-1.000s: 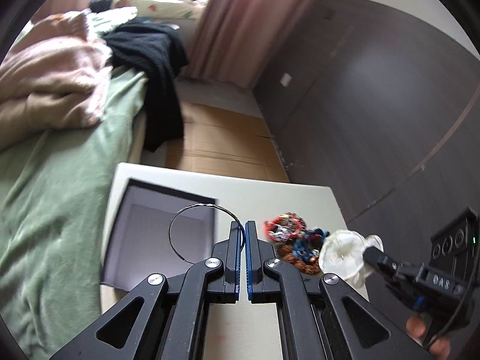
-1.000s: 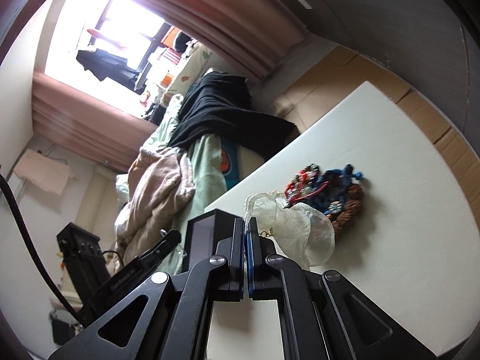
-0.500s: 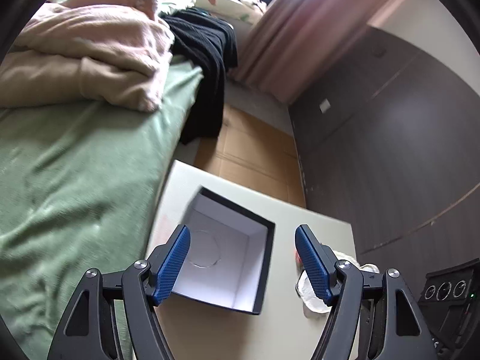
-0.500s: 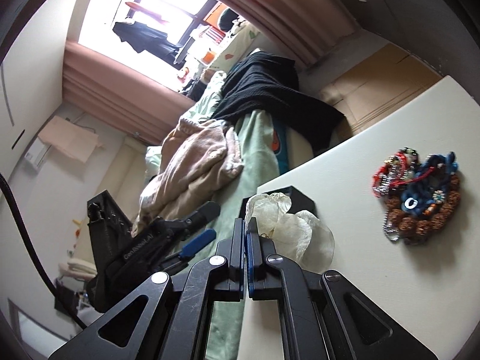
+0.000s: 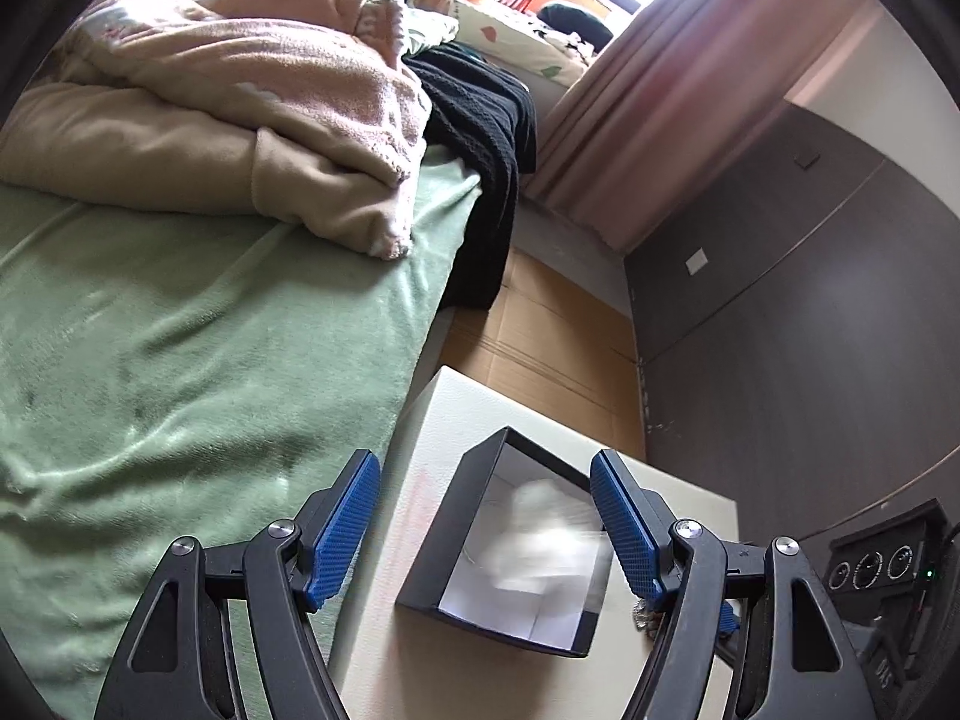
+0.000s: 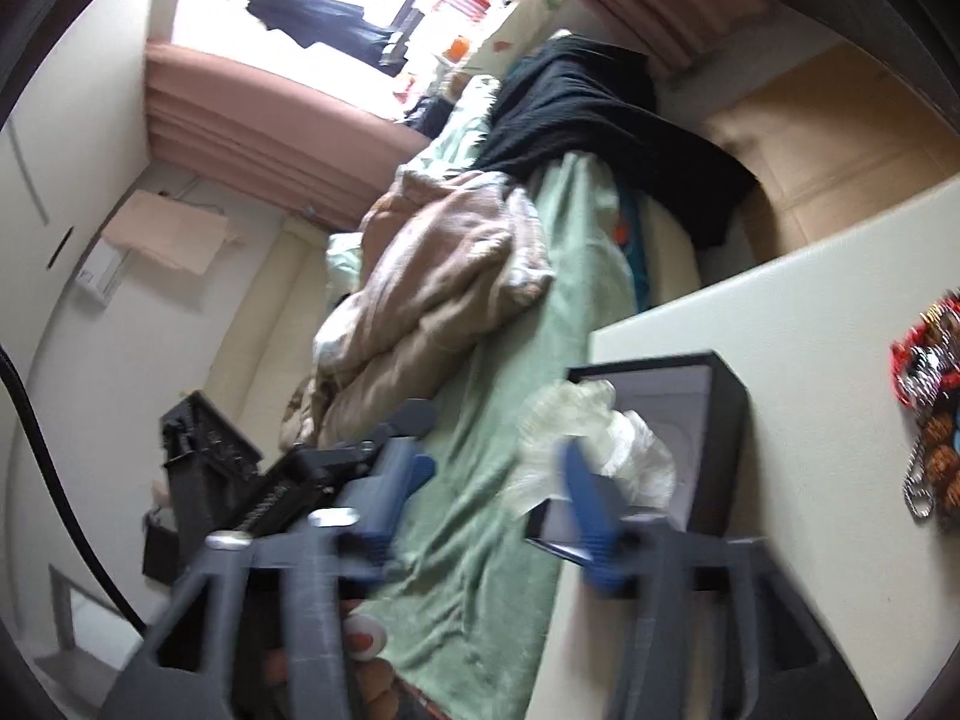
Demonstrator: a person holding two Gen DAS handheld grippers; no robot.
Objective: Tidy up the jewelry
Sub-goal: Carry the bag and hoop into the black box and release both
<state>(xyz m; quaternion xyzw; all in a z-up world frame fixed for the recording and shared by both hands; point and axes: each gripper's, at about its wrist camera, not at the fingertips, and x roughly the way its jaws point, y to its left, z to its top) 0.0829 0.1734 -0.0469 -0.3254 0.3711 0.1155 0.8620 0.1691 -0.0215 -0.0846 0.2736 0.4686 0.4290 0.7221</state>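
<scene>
We see the left gripper [image 5: 485, 531] at lower centre, jaws spread wide and empty, framing the black box [image 5: 510, 546] on the white table [image 5: 432, 420]. The right gripper [image 6: 492, 498] is blurred, jaws apart, holding nothing. A white pouch [image 6: 600, 438] sits blurred over the box's near edge. Beaded jewelry [image 6: 927, 408] lies at the right edge.

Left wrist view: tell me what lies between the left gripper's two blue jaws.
The open black box, with a blurred white pouch in it, on the white table.
</scene>
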